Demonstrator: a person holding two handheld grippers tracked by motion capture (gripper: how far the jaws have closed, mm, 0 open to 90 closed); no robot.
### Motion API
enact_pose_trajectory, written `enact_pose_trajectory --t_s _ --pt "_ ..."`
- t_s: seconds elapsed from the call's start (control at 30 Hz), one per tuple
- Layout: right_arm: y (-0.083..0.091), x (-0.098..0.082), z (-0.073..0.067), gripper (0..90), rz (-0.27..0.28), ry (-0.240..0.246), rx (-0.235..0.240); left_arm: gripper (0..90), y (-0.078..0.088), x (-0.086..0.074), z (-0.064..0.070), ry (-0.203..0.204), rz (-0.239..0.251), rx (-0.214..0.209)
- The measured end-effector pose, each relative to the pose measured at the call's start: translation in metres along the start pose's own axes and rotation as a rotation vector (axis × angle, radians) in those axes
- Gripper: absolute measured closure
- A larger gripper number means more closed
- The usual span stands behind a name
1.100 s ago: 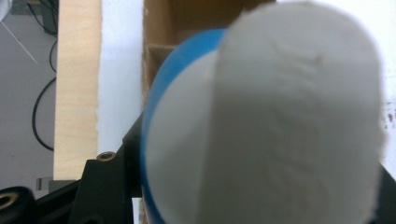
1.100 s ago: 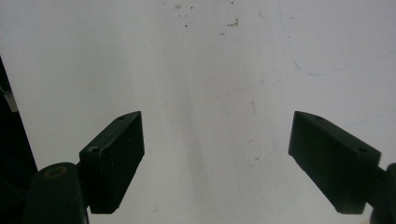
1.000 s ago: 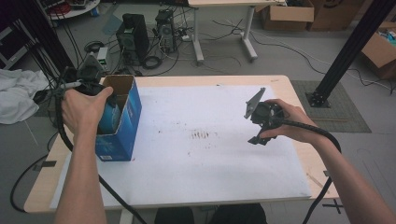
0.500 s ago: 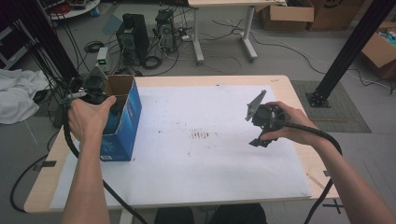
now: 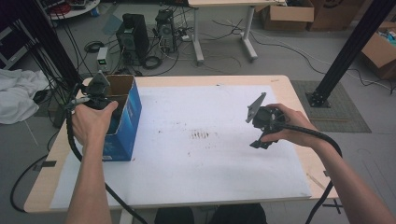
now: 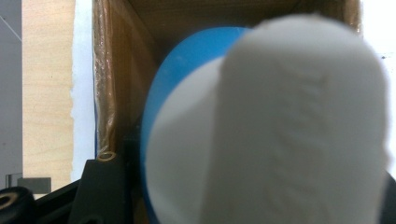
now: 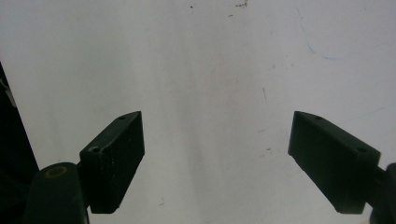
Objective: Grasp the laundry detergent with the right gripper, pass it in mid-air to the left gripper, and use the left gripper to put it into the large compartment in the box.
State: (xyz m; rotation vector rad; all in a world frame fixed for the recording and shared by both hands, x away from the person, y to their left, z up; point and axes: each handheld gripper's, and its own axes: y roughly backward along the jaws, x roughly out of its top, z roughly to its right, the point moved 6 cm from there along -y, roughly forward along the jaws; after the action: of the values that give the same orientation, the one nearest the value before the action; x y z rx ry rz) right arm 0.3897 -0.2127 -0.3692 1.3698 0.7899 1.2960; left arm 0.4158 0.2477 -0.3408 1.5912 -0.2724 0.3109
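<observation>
**Lowering the white-and-blue object into the box**

We're working at the table (image 5: pixel 196 186), which the white sheet (image 5: pixel 201 158) is covering. The blue cardboard box (image 5: pixel 125 126) is standing open-topped at its left edge. We're holding the left gripper (image 5: pixel 95 91) over the box mouth, jaws clamped partway around a rounded white-and-blue object (image 6: pixel 280 130); in the left gripper view it's sitting right against the lens, with the brown box interior (image 6: pixel 116 93) behind it. We can't tell what the object is, or whether anything is already lying in the box.

The right gripper (image 7: pixel 217 158) is idling over the bare sheet, jaws spread wide, gripping nothing.

Risks we're judging from here:
- The object is looking nearly as wide as the box, so it could be catching a wall on the way in.
- Pushing against that could be tipping or sliding the box, since nothing is bracing it.
- Letting go too high could be bouncing it out.
</observation>
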Motion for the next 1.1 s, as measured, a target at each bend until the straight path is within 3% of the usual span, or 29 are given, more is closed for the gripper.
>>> enact_pose_trajectory --t_s 0.43,1.1 --pt "-0.005 -0.001 -0.002 18.5 -0.009 0.002 0.006 39.9 -0.012 -0.007 -0.002 0.003 -0.012 -0.004" --pt "-0.008 -0.002 -0.004 18.6 -0.025 0.001 0.013 39.5 -0.014 -0.007 -0.001 -0.003 -0.013 -0.007"
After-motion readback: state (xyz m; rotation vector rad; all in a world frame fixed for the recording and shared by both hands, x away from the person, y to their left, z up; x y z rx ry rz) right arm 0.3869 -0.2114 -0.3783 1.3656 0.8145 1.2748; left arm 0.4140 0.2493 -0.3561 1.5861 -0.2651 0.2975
